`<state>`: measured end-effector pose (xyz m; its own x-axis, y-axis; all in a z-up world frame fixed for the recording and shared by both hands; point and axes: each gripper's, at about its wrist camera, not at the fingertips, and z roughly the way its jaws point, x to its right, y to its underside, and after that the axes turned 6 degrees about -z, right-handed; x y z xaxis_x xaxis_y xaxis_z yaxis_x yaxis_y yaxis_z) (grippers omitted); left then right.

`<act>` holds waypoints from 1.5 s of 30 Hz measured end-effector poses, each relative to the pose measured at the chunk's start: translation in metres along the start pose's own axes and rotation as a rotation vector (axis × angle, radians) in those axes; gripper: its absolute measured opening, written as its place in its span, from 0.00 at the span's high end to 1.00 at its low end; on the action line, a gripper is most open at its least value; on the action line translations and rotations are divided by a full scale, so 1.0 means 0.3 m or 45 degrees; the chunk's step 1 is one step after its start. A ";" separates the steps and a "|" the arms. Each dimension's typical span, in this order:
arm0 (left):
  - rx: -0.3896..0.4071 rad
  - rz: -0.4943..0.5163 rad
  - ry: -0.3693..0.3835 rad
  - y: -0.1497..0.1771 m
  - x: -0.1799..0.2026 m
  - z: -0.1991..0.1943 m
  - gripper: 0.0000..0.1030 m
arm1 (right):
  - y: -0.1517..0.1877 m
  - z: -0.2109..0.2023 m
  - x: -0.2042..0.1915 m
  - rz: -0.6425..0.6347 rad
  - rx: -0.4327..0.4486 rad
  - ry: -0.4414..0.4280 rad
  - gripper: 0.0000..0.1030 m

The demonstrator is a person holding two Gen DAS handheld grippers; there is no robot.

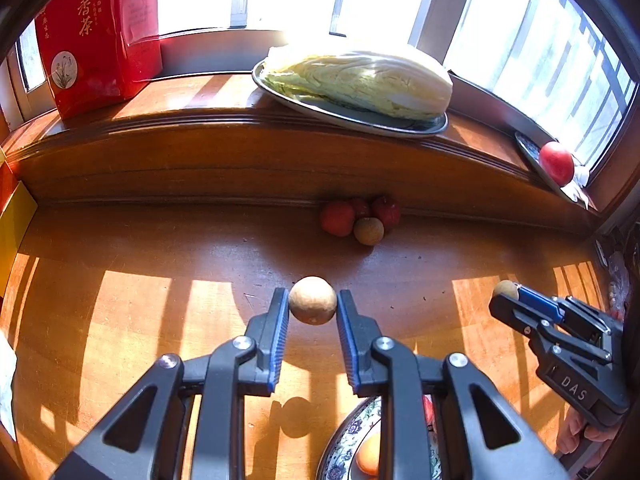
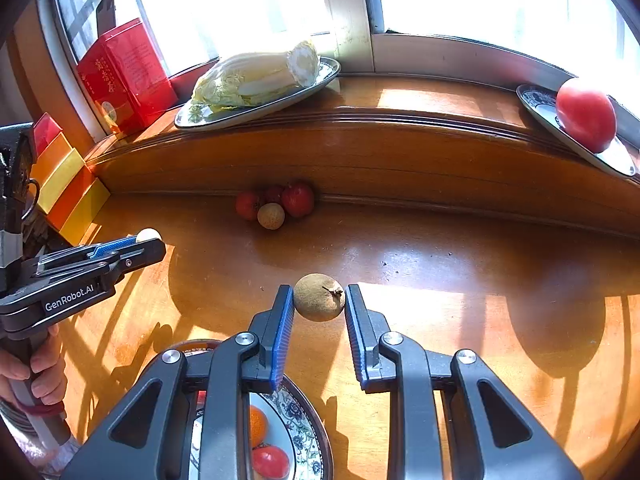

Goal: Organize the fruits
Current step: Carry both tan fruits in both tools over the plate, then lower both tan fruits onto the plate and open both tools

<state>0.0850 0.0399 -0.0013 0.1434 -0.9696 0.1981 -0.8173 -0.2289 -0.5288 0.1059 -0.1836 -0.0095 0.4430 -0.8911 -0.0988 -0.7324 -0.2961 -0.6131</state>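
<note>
The left gripper (image 1: 313, 300) is held low over the wooden table (image 1: 132, 312), fingers pointing toward the window ledge, and it is clamped on a round tan fruit (image 1: 312, 300) pinched between its blue pads. From the right wrist view, this gripper comes in from the left, level with the tabletop, with a hand (image 2: 38, 368) wrapped around its handle.

The right gripper (image 2: 319, 298) sits in a matching pose, tilted down toward the table, and grips a brown fruit with a stem (image 2: 319, 297) between its fingertips.

Below both grippers, a patterned plate (image 2: 308, 432) holds an orange (image 2: 258, 426) and a red fruit (image 2: 271, 462). A cluster of small fruits (image 1: 360, 218) sits at the back of the table, against the ledge.

On the ledge, a cabbage (image 1: 360, 80) lies on a metal tray (image 1: 344, 118), near a red tea bag (image 1: 96, 36). A tomato (image 2: 586, 114) rests on another tray (image 2: 540, 104) to the right.
</note>
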 end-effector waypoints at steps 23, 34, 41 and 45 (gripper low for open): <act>-0.112 0.072 0.106 0.179 0.080 -0.117 0.75 | 0.142 -0.117 -0.049 0.016 -0.030 -0.040 0.74; -0.173 0.161 0.181 0.265 0.153 -0.141 0.75 | 0.192 -0.135 -0.067 0.005 -0.071 -0.064 0.74; -0.220 0.224 0.210 0.302 0.197 -0.135 0.75 | 0.210 -0.142 -0.067 0.006 -0.078 -0.067 0.74; -0.255 0.251 0.189 0.320 0.212 -0.118 0.75 | 0.221 -0.144 -0.060 0.021 -0.080 -0.063 0.74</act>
<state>-0.0041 -0.0407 -0.0102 -0.0992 -0.9672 0.2339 -0.9170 -0.0024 -0.3989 0.0271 -0.2021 -0.0146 0.4543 -0.8785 -0.1479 -0.7701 -0.3038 -0.5610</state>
